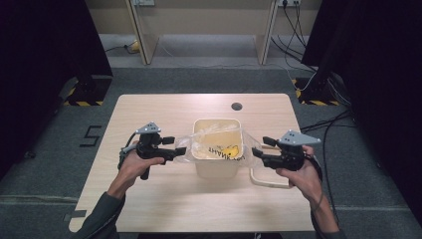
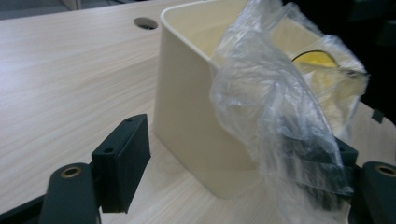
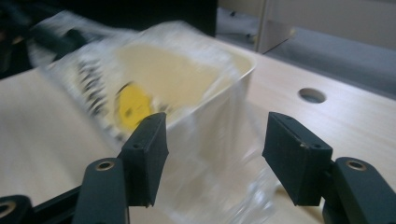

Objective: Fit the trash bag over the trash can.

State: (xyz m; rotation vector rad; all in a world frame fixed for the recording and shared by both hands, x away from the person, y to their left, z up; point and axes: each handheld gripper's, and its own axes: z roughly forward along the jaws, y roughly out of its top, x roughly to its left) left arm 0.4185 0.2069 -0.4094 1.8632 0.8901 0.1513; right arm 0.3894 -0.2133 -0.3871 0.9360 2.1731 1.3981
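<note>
Cream plastic bin (image 1: 217, 154) x1 mid-table, clear plastic bag (image 1: 219, 144) x1 draped in and over it, left gripper (image 1: 180, 149) jaws spread, bag film over one jaw, right gripper (image 1: 257, 150) jaws spread, unpinched.

Both forearms reach in from the near edge. The left gripper (image 1: 180, 145) points right, the right gripper (image 1: 259, 147) points left; each has its jaws parted, held level in a hand.

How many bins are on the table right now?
1: the cream bin stands mid-table, a clear plastic bag draped over its rim. No others visible.
</note>
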